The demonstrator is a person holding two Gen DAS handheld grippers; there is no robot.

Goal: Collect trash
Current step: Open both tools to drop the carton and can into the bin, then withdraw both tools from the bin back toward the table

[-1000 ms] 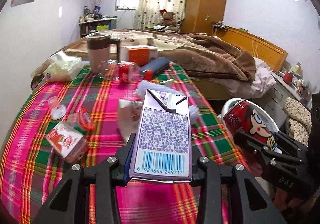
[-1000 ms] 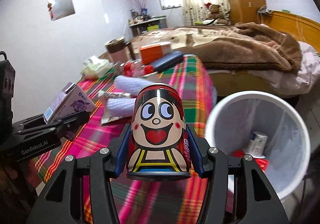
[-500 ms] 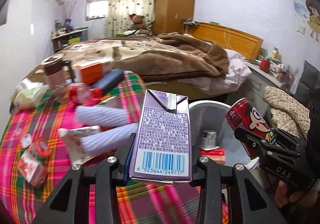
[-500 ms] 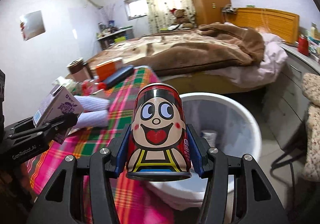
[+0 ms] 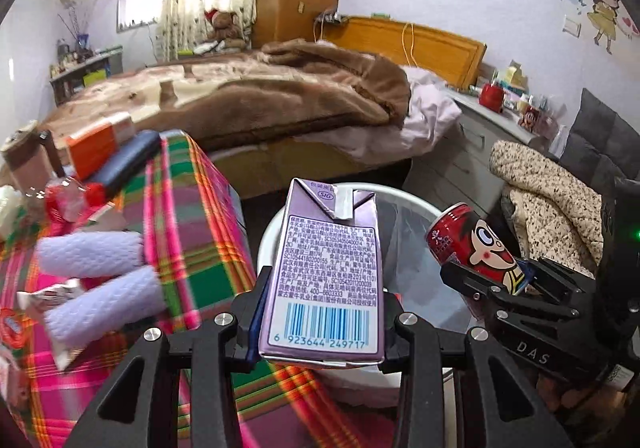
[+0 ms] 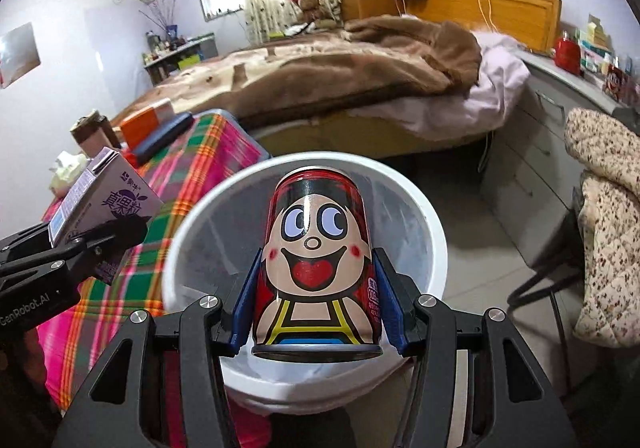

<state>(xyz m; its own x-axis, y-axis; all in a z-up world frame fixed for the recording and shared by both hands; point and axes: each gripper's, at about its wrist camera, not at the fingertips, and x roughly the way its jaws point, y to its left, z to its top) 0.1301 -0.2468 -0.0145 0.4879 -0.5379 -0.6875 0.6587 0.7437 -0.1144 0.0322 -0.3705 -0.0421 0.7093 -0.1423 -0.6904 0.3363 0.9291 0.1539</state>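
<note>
My left gripper (image 5: pixel 322 322) is shut on a purple milk carton (image 5: pixel 326 272) and holds it over the near rim of the white trash bin (image 5: pixel 269 232). My right gripper (image 6: pixel 316 308) is shut on a red cartoon-face can (image 6: pixel 316 264) and holds it above the bin's opening (image 6: pixel 434 232). The can (image 5: pixel 476 248) and right gripper also show at the right of the left wrist view. The carton (image 6: pixel 106 203) and left gripper show at the left of the right wrist view. The bin's contents are hidden behind the carton and can.
A table with a plaid cloth (image 5: pixel 188 232) stands left of the bin, carrying white rolls (image 5: pixel 92 260), wrappers, an orange box (image 5: pixel 96 141) and a dark case (image 5: pixel 128 163). A bed with a brown blanket (image 5: pixel 280 95) lies behind. A chair with a patterned cover (image 5: pixel 552 207) stands at the right.
Both grippers have swung right from over the table to the bin. The can now sits over the bin's opening and the carton over its rim. Both grips are unchanged.
</note>
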